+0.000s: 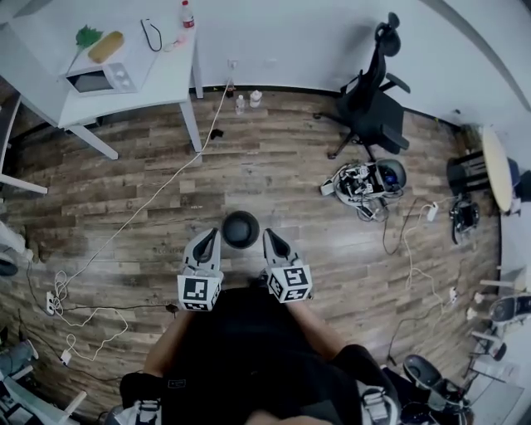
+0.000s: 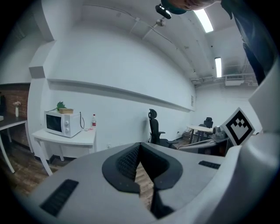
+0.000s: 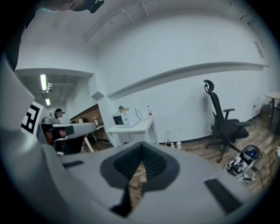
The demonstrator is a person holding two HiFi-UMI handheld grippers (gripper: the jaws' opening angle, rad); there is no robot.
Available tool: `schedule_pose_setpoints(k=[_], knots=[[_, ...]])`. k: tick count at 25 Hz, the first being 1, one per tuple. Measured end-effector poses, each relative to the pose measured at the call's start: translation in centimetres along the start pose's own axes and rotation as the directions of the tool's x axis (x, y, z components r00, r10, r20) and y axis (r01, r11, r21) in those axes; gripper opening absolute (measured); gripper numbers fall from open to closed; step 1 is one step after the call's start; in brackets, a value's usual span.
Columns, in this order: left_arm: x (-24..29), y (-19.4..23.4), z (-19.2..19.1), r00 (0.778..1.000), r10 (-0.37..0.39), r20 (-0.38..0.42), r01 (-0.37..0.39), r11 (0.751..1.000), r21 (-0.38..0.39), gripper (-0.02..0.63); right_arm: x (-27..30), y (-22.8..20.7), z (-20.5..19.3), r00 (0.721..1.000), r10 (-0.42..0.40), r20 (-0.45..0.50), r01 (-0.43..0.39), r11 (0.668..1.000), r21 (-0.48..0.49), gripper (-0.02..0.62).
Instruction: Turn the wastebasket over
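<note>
So in the head view the wastebasket (image 1: pixel 241 229) is sitting on the wood floor (image 1: pixel 274 166) pretty much dead center of the frame, a dark round thing seen from straight above, and honestly I can't tell from here which way up it is. Both tongs are hanging just below it in the picture, the left gripper (image 1: pixel 211 236) with its tip at the basket's lower left edge and the right gripper (image 1: pixel 270 236) at its lower right edge, so the basket sits between the two tips. Whether either tip actually touches it, can't say. Each gripper's own view shows its jaws pressed together with nothing in them, only a sliver of floor showing through behind the dark pads. Upper left of the frame there's a white table (image 1: pixel 166 79) with a microwave (image 1: pixel 99 79) and a bottle (image 1: pixel 187 14) on it. A black office chair (image 1: pixel 373 108) is at the upper right, and a white cable (image 1: pixel 158 195) runs diagonally across the floor toward the left edge.
</note>
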State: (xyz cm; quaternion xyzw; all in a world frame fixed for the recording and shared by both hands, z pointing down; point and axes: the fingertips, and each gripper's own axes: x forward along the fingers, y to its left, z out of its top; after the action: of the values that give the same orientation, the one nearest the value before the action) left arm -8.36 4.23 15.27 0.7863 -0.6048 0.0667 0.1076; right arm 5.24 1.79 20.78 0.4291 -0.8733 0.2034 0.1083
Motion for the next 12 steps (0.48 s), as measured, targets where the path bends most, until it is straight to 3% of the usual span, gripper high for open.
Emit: schedule_pose_setpoints(k=[12], knots=[[1.4,-0.1,0.8,0.999,-0.017,0.029,0.017,1.0,0.016,0.035,1.2,0.5,0.7,0.999,0.037,0.0,-0.037,0.999,-0.02,0.032]])
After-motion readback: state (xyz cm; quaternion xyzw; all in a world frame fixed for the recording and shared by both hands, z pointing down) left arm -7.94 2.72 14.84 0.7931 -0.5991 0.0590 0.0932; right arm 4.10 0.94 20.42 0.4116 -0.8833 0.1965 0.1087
